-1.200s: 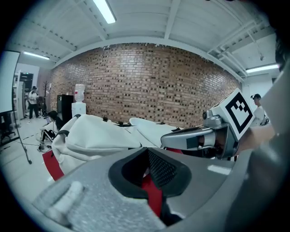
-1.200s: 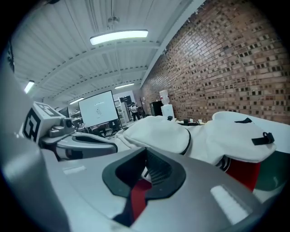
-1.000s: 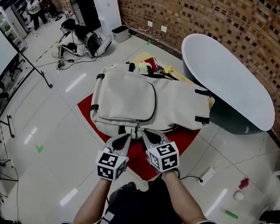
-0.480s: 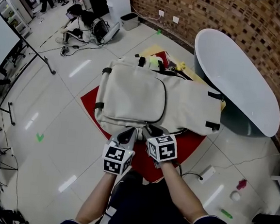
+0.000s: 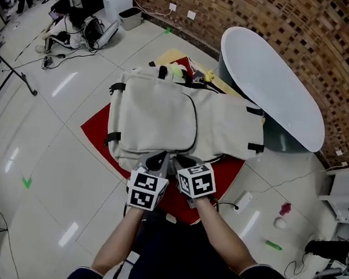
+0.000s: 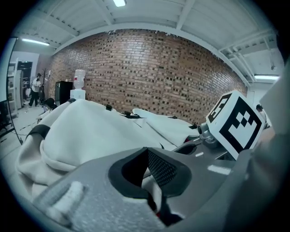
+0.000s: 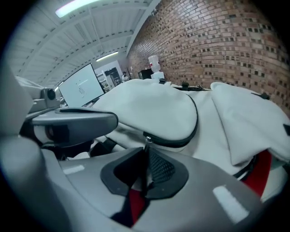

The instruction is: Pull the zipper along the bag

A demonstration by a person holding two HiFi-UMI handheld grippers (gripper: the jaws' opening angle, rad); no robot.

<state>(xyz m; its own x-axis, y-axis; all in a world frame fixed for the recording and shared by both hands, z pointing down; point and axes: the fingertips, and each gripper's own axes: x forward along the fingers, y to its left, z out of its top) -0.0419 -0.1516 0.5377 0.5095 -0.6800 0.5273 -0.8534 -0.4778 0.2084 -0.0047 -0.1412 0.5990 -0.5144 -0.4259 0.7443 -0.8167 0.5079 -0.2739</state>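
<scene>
A glossy tiled floor (image 5: 51,155) is seen across the left and lower parts of the head view, and a brick wall (image 5: 305,38) is seen along the top and right. A white oval table (image 5: 270,83) is set near that wall in the upper right of the frame. A red mat (image 5: 96,129) is spread on the floor at the centre of the frame, and the beige bag (image 5: 158,116) is laid flat on it, filling the middle of the frame. Its near edge lies just below centre, and its far end is turned toward the top. Both tools are held side by side at that near edge. The left gripper (image 5: 156,160) is placed just left of centre, and the right gripper (image 5: 184,163) is set close beside it. In the left gripper view, a fold of fabric (image 6: 152,190) from the bag's edge is pinched between the closed jaws at the lower centre of the frame. In the right gripper view, the dark zipper (image 7: 183,136) is seen curving across the middle of the frame along the bag's front panel. The small metal zipper pull (image 7: 147,147) at its near end is clamped between the narrow jaws, just below centre.
</scene>
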